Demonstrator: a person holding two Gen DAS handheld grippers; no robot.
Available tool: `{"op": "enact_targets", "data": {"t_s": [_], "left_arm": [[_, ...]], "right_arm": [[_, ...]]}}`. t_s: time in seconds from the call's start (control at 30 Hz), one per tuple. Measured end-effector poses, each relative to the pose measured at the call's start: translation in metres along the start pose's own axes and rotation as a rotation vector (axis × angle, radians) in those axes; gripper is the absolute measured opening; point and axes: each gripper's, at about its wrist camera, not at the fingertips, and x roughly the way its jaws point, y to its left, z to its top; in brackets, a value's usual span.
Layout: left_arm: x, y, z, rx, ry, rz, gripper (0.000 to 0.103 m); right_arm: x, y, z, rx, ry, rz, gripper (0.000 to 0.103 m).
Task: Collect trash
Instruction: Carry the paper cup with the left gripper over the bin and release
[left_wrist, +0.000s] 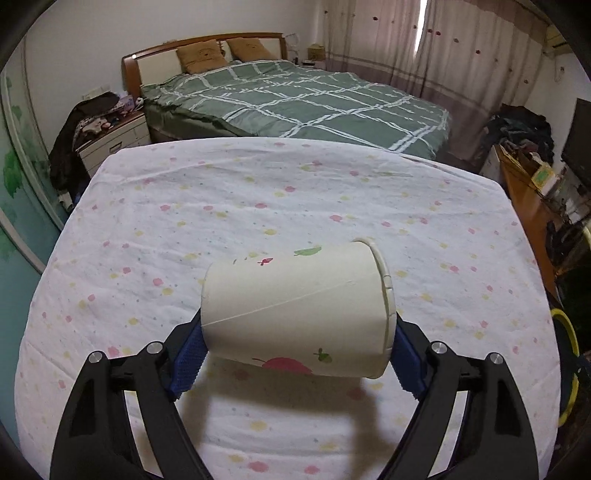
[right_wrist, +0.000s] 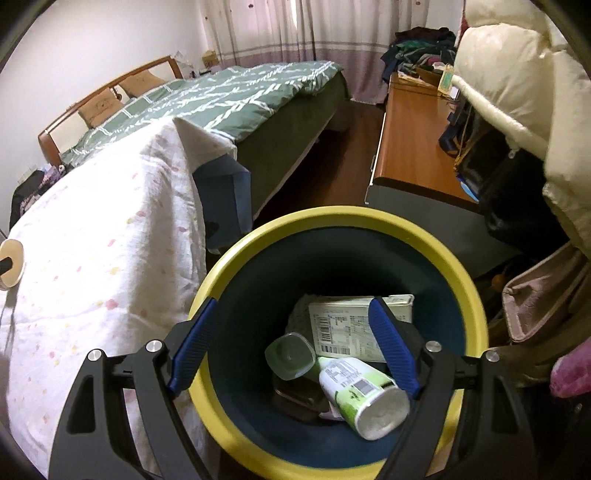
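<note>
My left gripper (left_wrist: 295, 354) is shut on a white paper cup (left_wrist: 299, 314) with red and green leaf prints, held sideways above the flowered cloth of the table (left_wrist: 221, 206); the cup's rim points right. The cup's end also shows at the far left of the right wrist view (right_wrist: 13, 262). My right gripper (right_wrist: 295, 347) is open and empty above the trash bin (right_wrist: 332, 221), which has a yellow rim and dark blue inside. In the bin lie a green-white bottle (right_wrist: 362, 395), a carton (right_wrist: 347, 332) and a clear plastic lid (right_wrist: 290, 356).
The bin stands on the floor by the table's right side; its rim shows in the left wrist view (left_wrist: 569, 339). A green-quilted bed (left_wrist: 295, 99) lies beyond the table. A wooden desk (right_wrist: 413, 129), bags and a padded jacket (right_wrist: 517, 74) are to the right.
</note>
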Motion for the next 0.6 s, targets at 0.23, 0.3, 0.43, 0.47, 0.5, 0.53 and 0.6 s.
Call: {"op": "enact_targets", "data": {"t_s": [0.23,0.3,0.43,0.47,0.5,0.53,0.6], "left_arm": [[-0.055,-0.059,-0.009,0.137,-0.065,-0.098,0.083],[-0.069,-0.089,-0.013,0.195,-0.074,-0.15,0.083],[-0.086,-0.16,-0.026,0.312,-0.07,-0.268,0.083],[-0.087,-0.184,-0.031,0.347,-0.065,-0.3,0.083],[-0.088,-0.199,-0.035,0.367,-0.061,-0.319,0.083],[-0.088,-0.22,-0.04,0.395,-0.053,-0.346,0.083],[-0.087,-0.261,-0.053,0.448,-0.029,-0.391,0.083]], "right_arm": [[-0.045,-0.017,-0.025,0.023,-0.078,-0.016,0.078],[-0.058,-0.027,-0.037,0.041,-0.089,-0.026,0.078],[-0.079,-0.047,-0.059,0.079,-0.098,-0.046,0.078],[-0.084,-0.052,-0.064,0.087,-0.099,-0.055,0.078],[-0.091,-0.058,-0.07,0.098,-0.103,-0.068,0.078],[-0.096,-0.063,-0.075,0.106,-0.106,-0.076,0.078],[-0.106,-0.074,-0.086,0.126,-0.11,-0.087,0.078]]}}
